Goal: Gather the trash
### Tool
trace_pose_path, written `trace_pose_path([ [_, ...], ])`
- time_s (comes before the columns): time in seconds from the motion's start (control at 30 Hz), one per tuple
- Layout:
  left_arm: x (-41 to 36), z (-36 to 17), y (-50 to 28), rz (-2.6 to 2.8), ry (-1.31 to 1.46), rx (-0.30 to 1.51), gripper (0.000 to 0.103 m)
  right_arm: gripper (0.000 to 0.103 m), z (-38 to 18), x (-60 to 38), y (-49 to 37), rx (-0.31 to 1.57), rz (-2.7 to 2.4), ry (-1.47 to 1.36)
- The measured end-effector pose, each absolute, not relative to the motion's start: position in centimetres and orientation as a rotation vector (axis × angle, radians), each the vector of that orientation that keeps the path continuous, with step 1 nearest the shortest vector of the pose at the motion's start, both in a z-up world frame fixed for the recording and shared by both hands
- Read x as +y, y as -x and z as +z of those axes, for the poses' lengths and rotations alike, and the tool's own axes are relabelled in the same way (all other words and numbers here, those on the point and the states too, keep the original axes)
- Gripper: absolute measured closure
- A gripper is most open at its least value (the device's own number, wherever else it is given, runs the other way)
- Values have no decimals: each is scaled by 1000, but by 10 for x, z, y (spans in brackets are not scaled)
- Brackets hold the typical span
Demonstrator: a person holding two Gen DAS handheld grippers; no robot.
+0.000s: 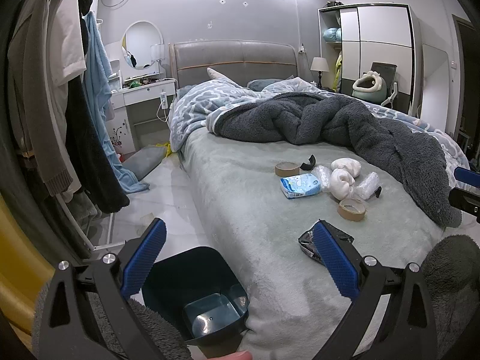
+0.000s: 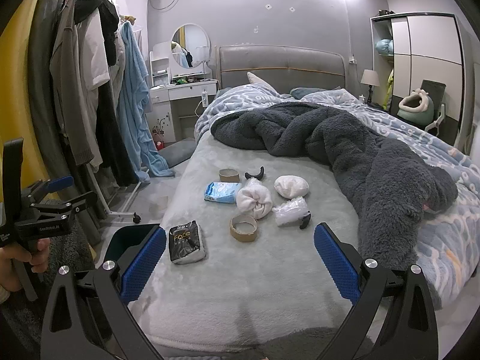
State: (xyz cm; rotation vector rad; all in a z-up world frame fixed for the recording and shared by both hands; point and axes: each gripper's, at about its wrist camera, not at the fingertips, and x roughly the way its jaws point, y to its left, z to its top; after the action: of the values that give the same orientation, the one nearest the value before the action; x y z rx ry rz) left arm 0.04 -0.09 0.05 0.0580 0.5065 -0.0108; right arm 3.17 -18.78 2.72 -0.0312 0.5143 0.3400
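Trash lies on the grey-green bed sheet (image 2: 240,285): a black tissue pack (image 2: 187,243), a blue tissue pack (image 2: 221,192), two cardboard tape rolls (image 2: 243,228) (image 2: 229,175), bubble wrap (image 2: 291,211) and a black curved scrap (image 2: 255,174). Two balled white socks (image 2: 254,202) sit among them. My right gripper (image 2: 240,230) is open above the near sheet, holding nothing. My left gripper (image 1: 240,225) is open over the bed's left edge, above a dark blue bin (image 1: 204,294). Its right finger hides part of the black pack (image 1: 309,243).
A dark fleece blanket (image 2: 360,150) and a blue patterned duvet (image 2: 444,222) cover the bed's right and far side. A clothes rack (image 2: 99,105) stands to the left on the tiled floor (image 1: 168,198). A dressing table (image 2: 183,90) and wardrobe (image 2: 426,60) line the far wall.
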Motion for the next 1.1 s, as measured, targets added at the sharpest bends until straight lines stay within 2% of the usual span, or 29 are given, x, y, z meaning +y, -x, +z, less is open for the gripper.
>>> trace_pose_path([
  [1.1,-3,-7,-2,-45,-51,524,3,3,27,-188,-32,516,340,31],
])
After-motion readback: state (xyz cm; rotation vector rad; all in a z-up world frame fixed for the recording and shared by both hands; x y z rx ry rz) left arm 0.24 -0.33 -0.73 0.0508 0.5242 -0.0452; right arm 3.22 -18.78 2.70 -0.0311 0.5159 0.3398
